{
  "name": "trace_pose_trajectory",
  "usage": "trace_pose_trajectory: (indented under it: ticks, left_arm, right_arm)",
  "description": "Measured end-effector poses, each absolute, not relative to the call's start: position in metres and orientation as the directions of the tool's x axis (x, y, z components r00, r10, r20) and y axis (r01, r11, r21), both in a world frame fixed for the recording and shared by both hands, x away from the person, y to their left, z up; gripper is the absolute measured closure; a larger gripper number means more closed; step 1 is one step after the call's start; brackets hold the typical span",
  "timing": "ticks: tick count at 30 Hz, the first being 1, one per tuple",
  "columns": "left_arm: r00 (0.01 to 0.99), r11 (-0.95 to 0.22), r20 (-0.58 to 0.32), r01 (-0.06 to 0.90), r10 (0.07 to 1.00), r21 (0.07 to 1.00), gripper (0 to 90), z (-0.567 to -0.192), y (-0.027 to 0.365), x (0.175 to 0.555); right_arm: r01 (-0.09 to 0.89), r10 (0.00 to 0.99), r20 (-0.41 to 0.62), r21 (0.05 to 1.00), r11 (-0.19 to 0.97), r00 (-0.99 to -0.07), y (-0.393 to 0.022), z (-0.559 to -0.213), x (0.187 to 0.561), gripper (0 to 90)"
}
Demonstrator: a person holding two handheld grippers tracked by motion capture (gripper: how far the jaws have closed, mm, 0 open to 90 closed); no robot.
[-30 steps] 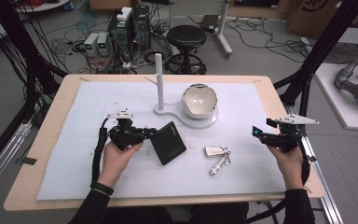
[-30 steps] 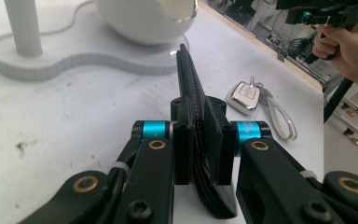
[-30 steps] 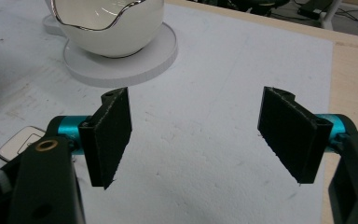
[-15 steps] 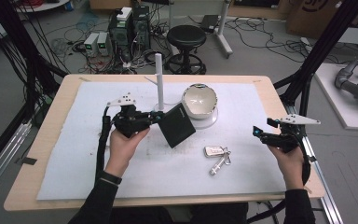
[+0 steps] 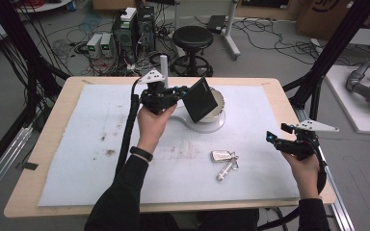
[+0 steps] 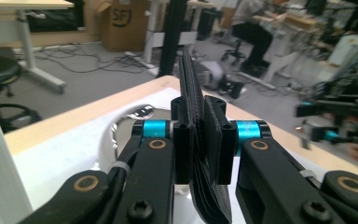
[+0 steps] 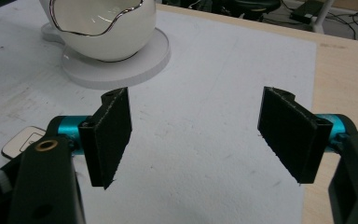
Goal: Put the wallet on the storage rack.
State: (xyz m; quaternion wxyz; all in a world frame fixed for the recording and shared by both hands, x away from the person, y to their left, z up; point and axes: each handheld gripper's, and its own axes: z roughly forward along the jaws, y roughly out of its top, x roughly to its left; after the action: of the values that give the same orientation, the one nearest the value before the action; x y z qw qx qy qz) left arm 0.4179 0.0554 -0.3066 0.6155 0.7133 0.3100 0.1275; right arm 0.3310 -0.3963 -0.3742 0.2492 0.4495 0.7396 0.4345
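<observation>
The black wallet (image 5: pixel 200 99) is now off the worktop (image 5: pixel 48 125): a second ago it lay flat on the white mat near the middle, half a second ago it was tipped up, and now you hold it in the air at the far side, tilted, right over the white bowl (image 5: pixel 218 108) on its round white base. Your left hand-held gripper (image 5: pixel 179 91) is clamped on one edge of it; in the left gripper view the wallet (image 6: pixel 196 140) stands edge-on between the two pads, pinched tight. So the lift is done and the carry looks nearly finished; I judge the next step is to lower or release the wallet into the bowl.

Your right hand-held gripper (image 5: pixel 271 138) has stayed where it was, at the right edge of the worktop, jaws spread wide and holding nothing; its own view shows bare mat between the pads. The keys (image 5: pixel 225 162) with their silver fob have not moved either, lying on the mat near you, between the two grippers.
</observation>
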Motion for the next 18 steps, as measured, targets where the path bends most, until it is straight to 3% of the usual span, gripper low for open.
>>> trace_pose_trajectory:
  ticks: [6,18]
  left_arm:
    - [0.755,-0.077,-0.154,0.261,0.637,0.962,82.1,-0.309,0.028,0.443]
    - [0.72,-0.118,-0.113,0.262,0.685,0.958,82.0,-0.326,0.01,0.462]
  right_arm:
    - [0.449,0.883,0.028,0.868,0.211,-0.468,-0.399,-0.375,0.329,26.4]
    - [0.451,0.886,0.031,0.869,0.204,-0.462,-0.404,-0.375,0.326,26.4]
